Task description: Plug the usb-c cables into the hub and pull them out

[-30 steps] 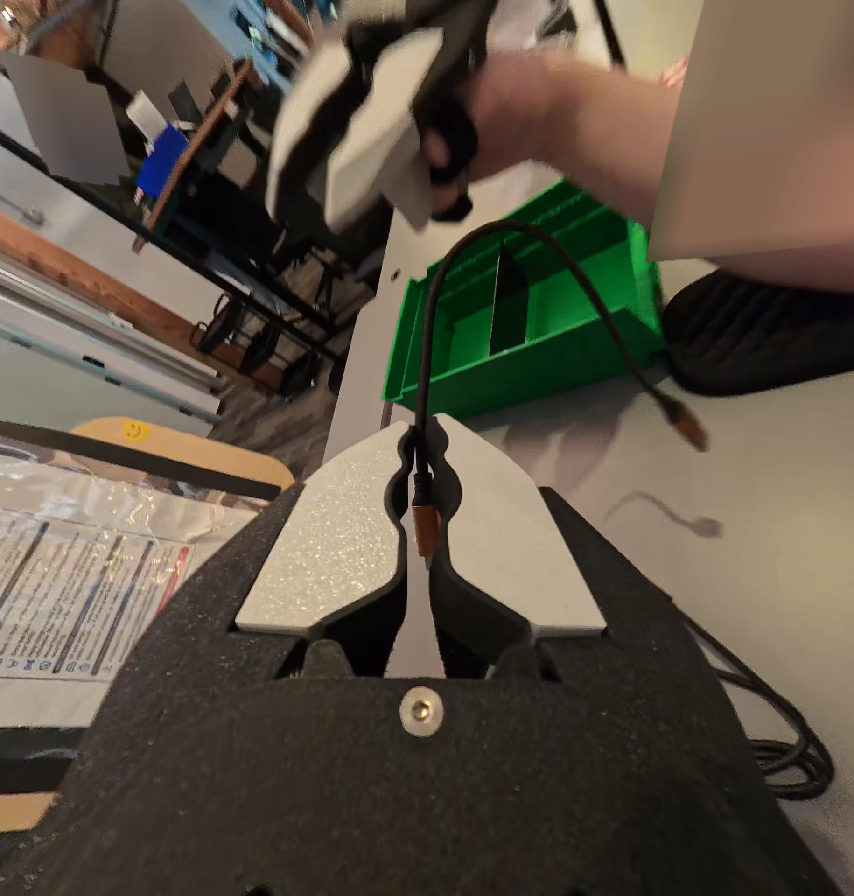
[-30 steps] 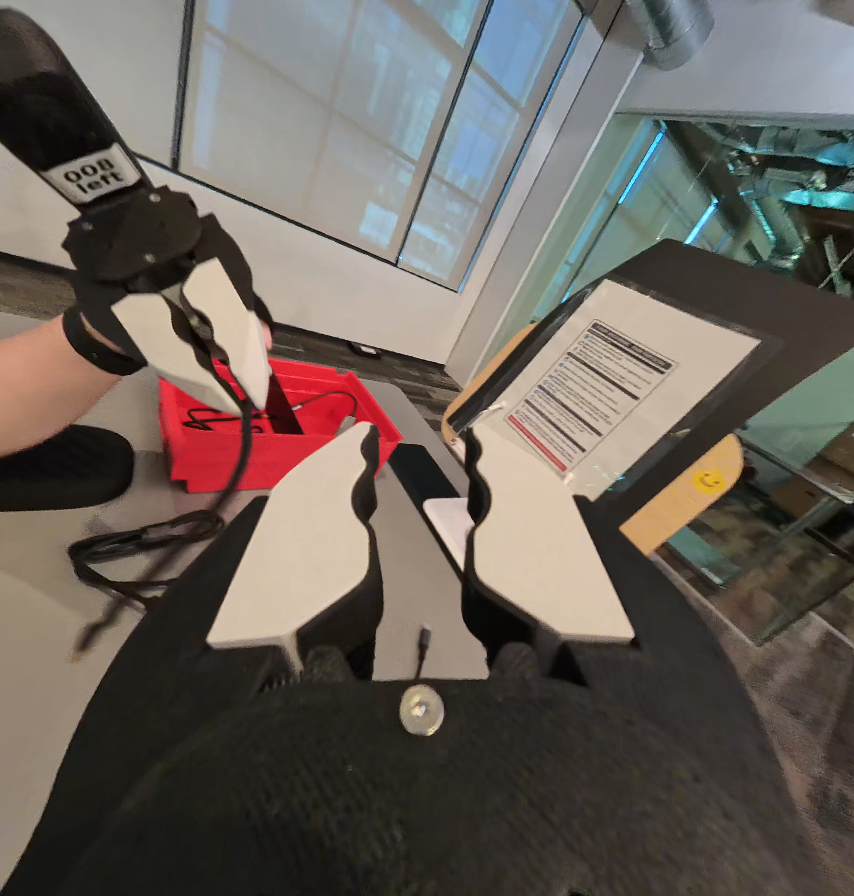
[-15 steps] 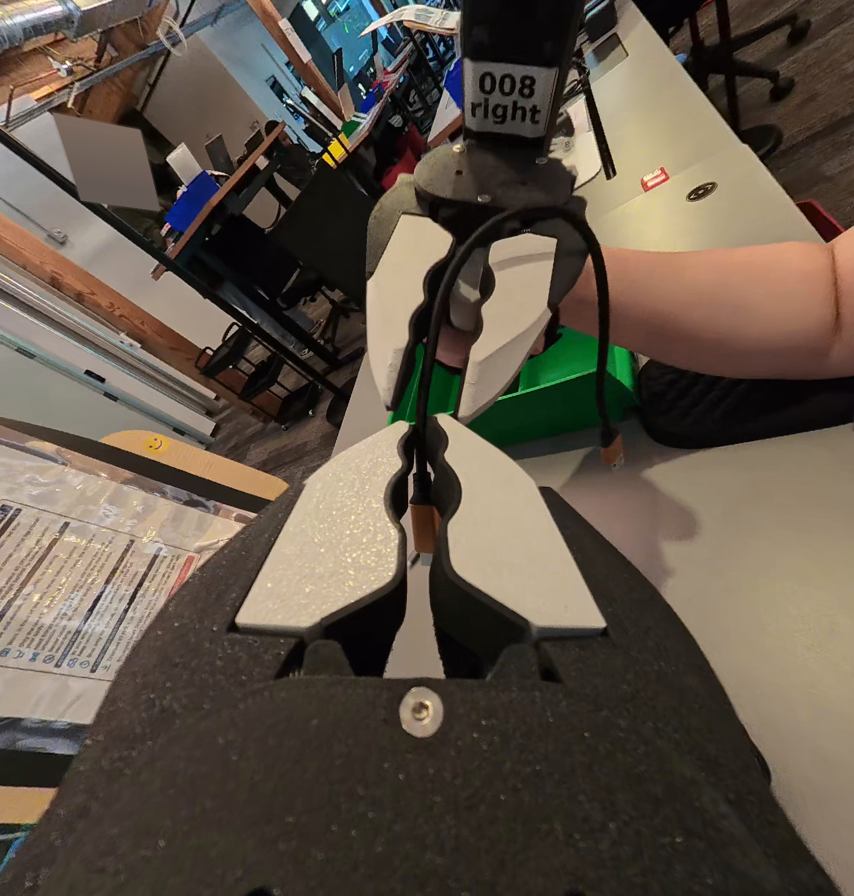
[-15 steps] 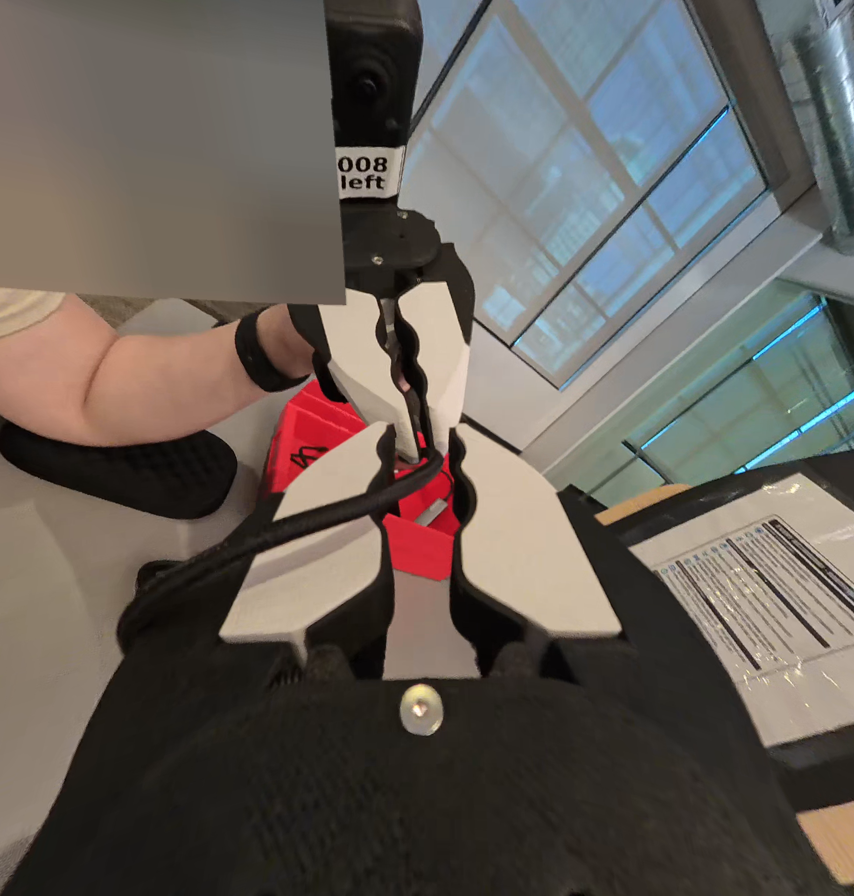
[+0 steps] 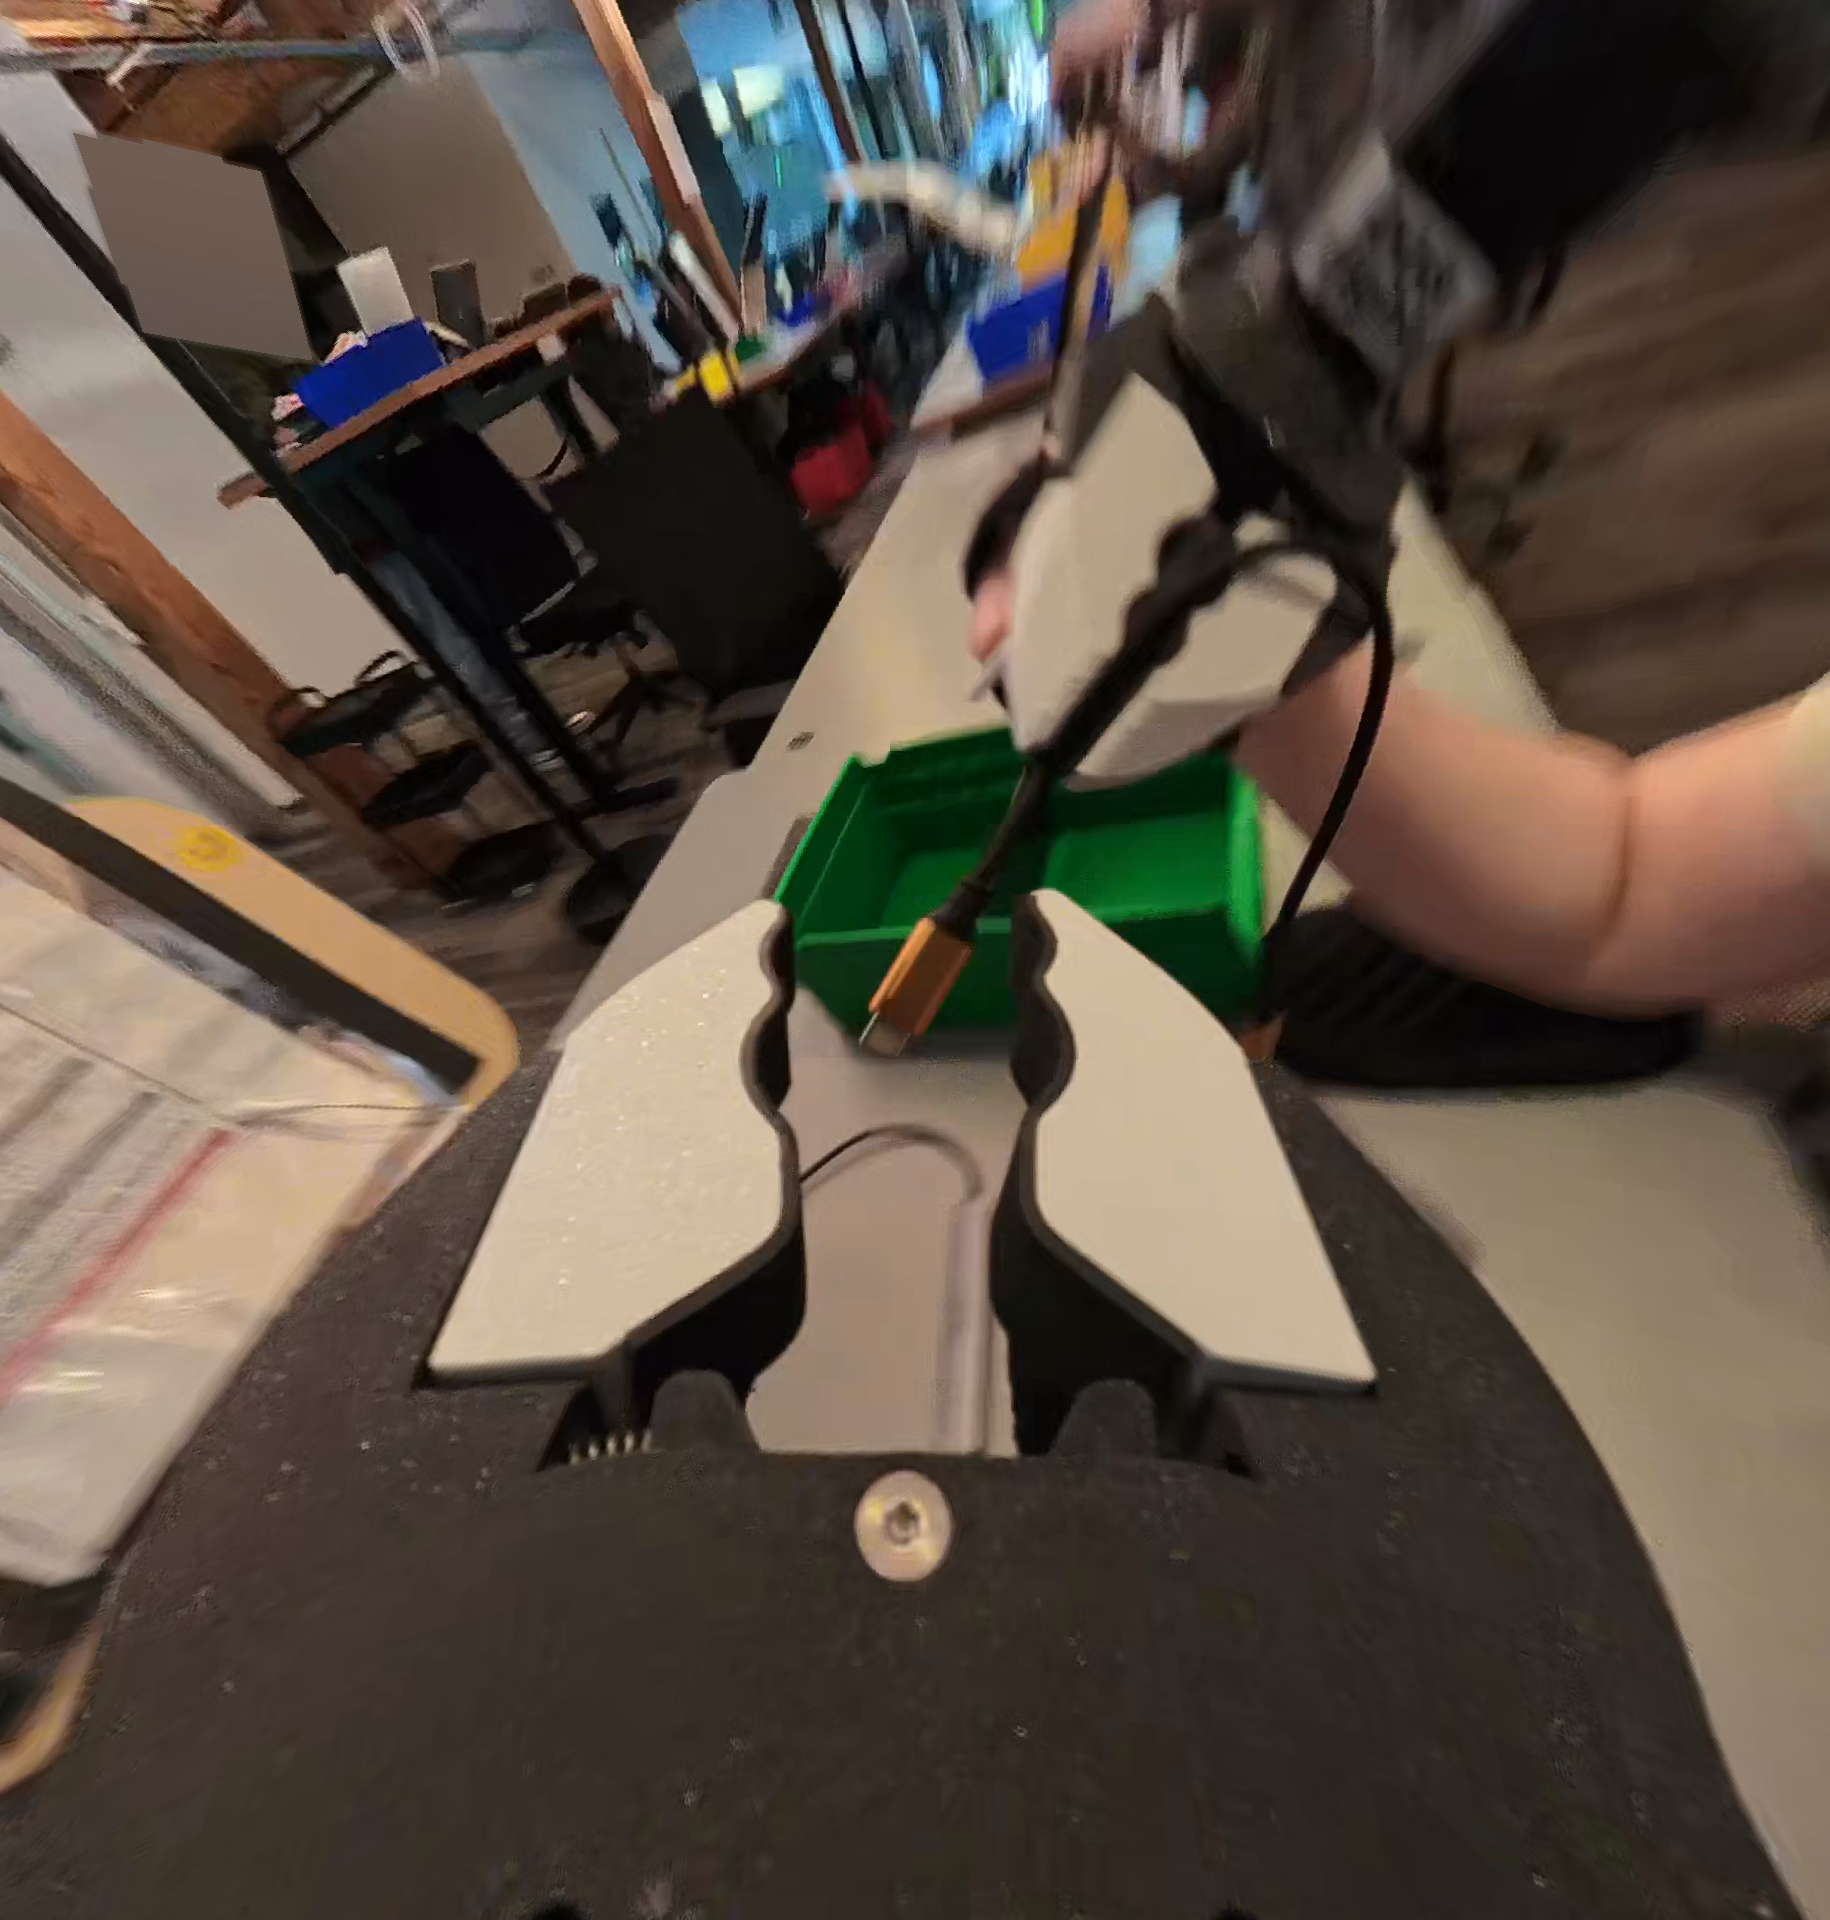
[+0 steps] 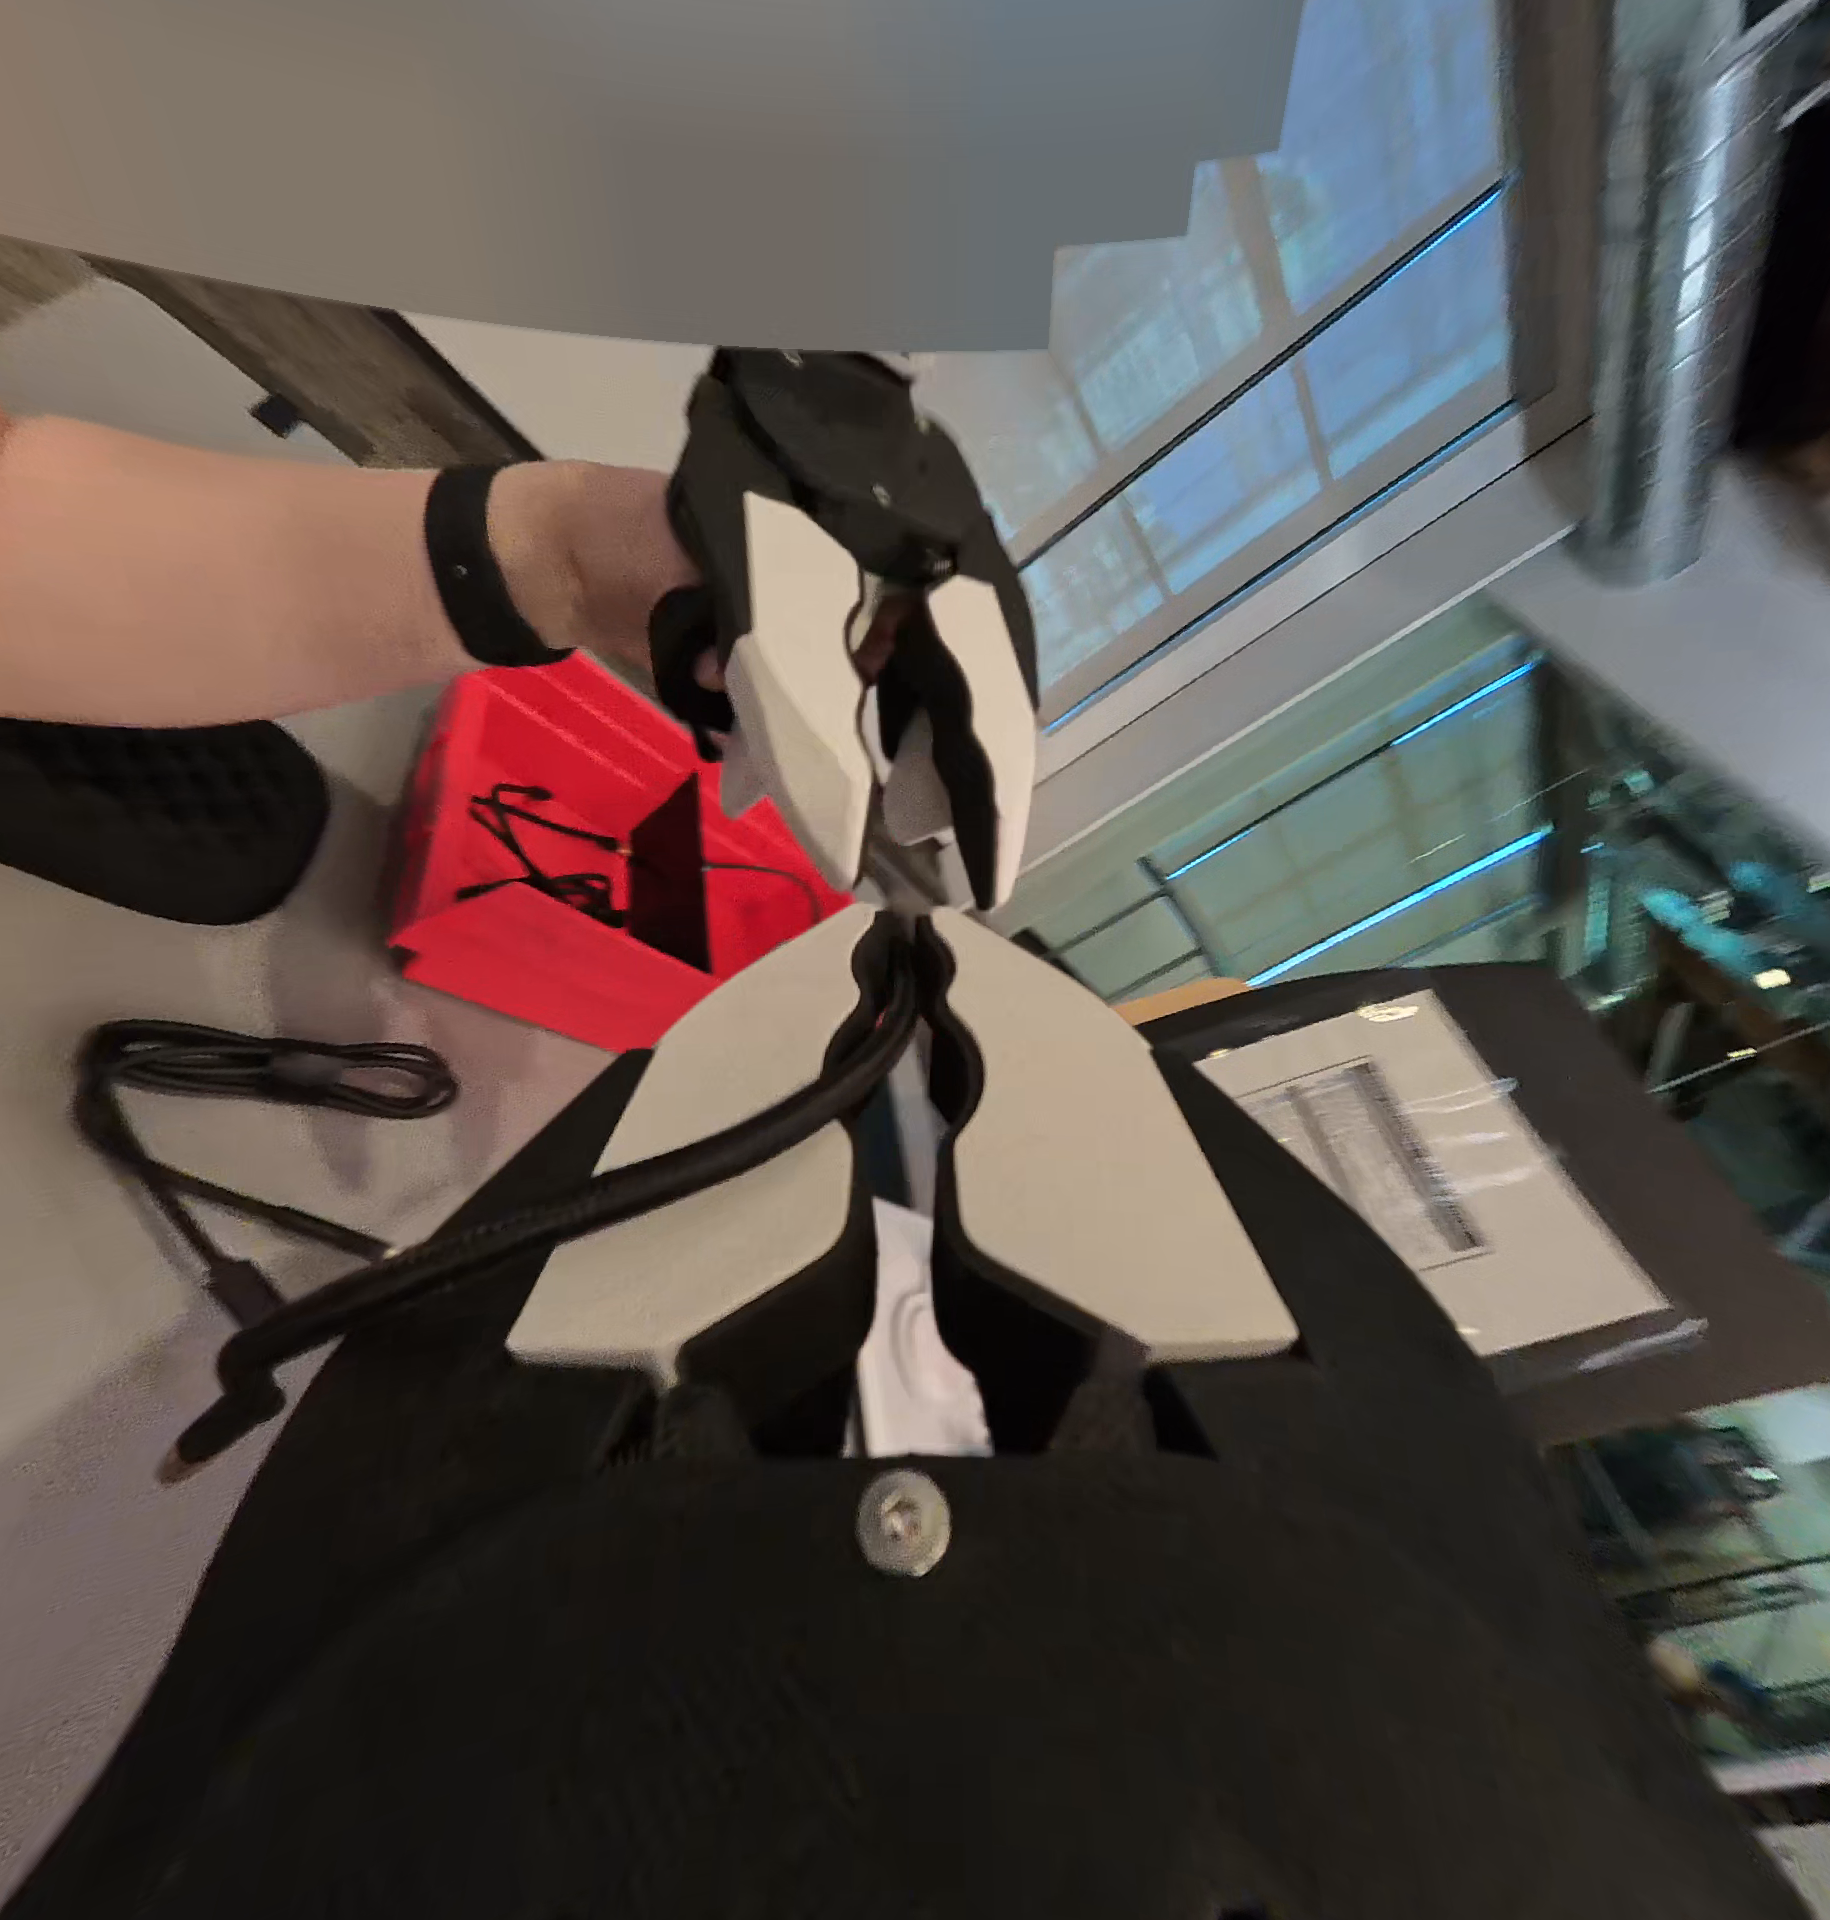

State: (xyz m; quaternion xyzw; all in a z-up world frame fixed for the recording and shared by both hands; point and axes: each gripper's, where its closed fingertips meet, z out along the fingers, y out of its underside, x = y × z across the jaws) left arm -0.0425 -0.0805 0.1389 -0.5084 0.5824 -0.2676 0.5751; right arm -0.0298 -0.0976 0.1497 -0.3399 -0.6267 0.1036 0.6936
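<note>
**Tool on the right holds the cable; left tool open and empty**

Right tool (image 6: 906,925) is clamped on a black usb-c cable (image 6: 682,1164) just behind its orange plug (image 5: 916,977). In the left wrist view the plug hangs from the right tool's tips, long axis slanting down and to the left, its metal end pointing at the gap of the left tool (image 5: 900,956). Left tool's fingers stand wide apart, gripping nothing. Behind the plug sits a green bin (image 5: 1129,894) on the grey table (image 5: 1565,1299). A red bin (image 6: 537,831) lies in the right wrist view. No hub can be made out with certainty.
</note>
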